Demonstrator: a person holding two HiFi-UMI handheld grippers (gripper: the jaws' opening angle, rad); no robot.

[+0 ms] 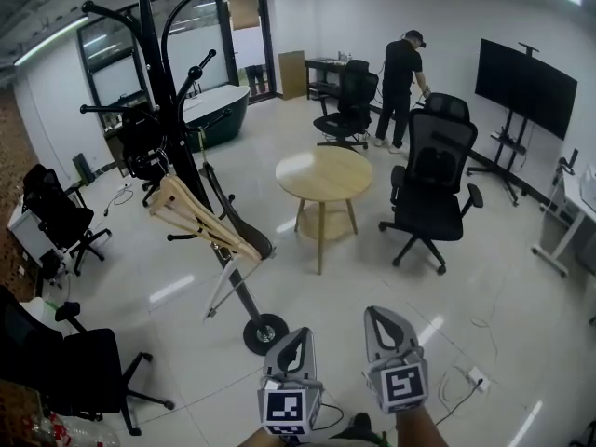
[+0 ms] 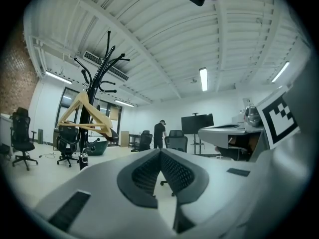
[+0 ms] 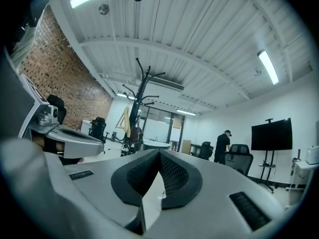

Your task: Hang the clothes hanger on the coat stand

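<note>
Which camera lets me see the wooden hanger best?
The left gripper view: the hanger faces it, so its whole triangle shows, hanging on the coat stand. The head view sees the hanger slanted from above; the right gripper view shows the hanger small and nearly edge-on.

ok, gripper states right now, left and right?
Left gripper: closed, jaws together, holding nothing.
Right gripper: closed, jaws together, holding nothing.

My head view: high, steeply down. Both gripper views: low, level, forward. All three share distant coat stand (image 2: 97, 81).
</note>
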